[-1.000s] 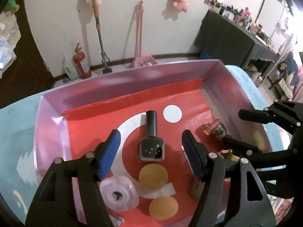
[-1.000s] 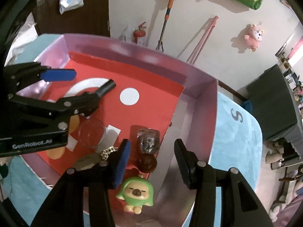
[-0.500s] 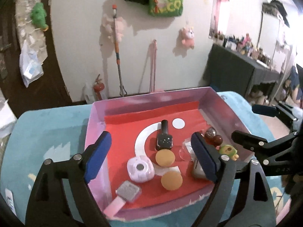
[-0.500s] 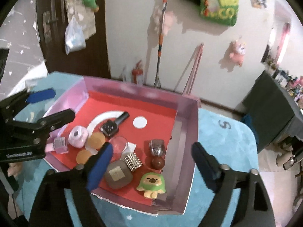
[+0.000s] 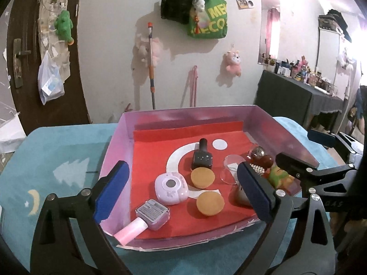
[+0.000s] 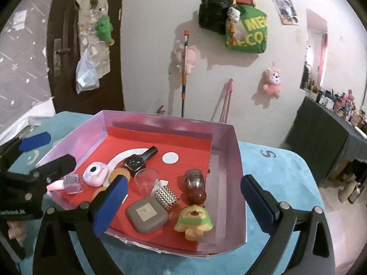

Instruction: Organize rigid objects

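Rigid trinkets fill a shallow pink cardboard box point(image 6: 227, 142) lined with red paper, which sits on a teal tablecloth point(image 5: 64, 151). Both tools hang just short of its near edge, jaws opening with nothing between them: the left gripper point(image 5: 181, 192) faces the box's left half, the right gripper point(image 6: 183, 197) its right half. Nearest the left one lie a square pink nail polish bottle point(image 5: 149, 217), a lilac rounded case point(image 5: 170, 189) and two tan round discs point(image 5: 209, 202), with a black nail polish bottle point(image 5: 201, 158) farther in. Nearest the right lie a grey-brown square compact point(image 6: 146, 213), a studded silver cuff point(image 6: 167, 198), a green-hooded bear figurine point(image 6: 195, 218) and a brown-capped glass bottle point(image 6: 196, 185).
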Motion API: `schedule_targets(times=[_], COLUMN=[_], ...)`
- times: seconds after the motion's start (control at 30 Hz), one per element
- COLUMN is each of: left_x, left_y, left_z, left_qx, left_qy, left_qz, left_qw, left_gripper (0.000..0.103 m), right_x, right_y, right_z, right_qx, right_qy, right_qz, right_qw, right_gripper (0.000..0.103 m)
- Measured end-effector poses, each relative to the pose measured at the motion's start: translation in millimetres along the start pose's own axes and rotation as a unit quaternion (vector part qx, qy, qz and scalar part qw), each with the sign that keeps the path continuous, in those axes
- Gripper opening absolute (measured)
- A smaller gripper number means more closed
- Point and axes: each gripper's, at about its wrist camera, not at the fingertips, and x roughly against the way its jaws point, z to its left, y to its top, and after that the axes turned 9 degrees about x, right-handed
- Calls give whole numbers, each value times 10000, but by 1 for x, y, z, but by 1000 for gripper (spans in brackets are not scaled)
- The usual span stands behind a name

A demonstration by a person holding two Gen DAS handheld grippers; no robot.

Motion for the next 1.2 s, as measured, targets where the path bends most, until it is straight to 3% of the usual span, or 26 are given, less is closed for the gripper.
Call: schedule_targets(times=[0.23,0.47,1.2], left_x=[-13,-24,-34], left_y=[-12,-20,-22], left_z=[0,1,4], left_qx=[39,29,22], left_qy=[29,126,303], left_qz=[72,181,290], left_qw=[10000,9998,9991], left_gripper=[96,96,96], right_x=[-11,-22,-24], right_y=[-11,-21,-23], right_z=[5,-1,0], right_qx=[-51,-361,-237], right_qy=[-80,-50,-185], right_qz=[-104,75,22], right_qw=[9999,9993,9995], right_gripper=[103,103,103])
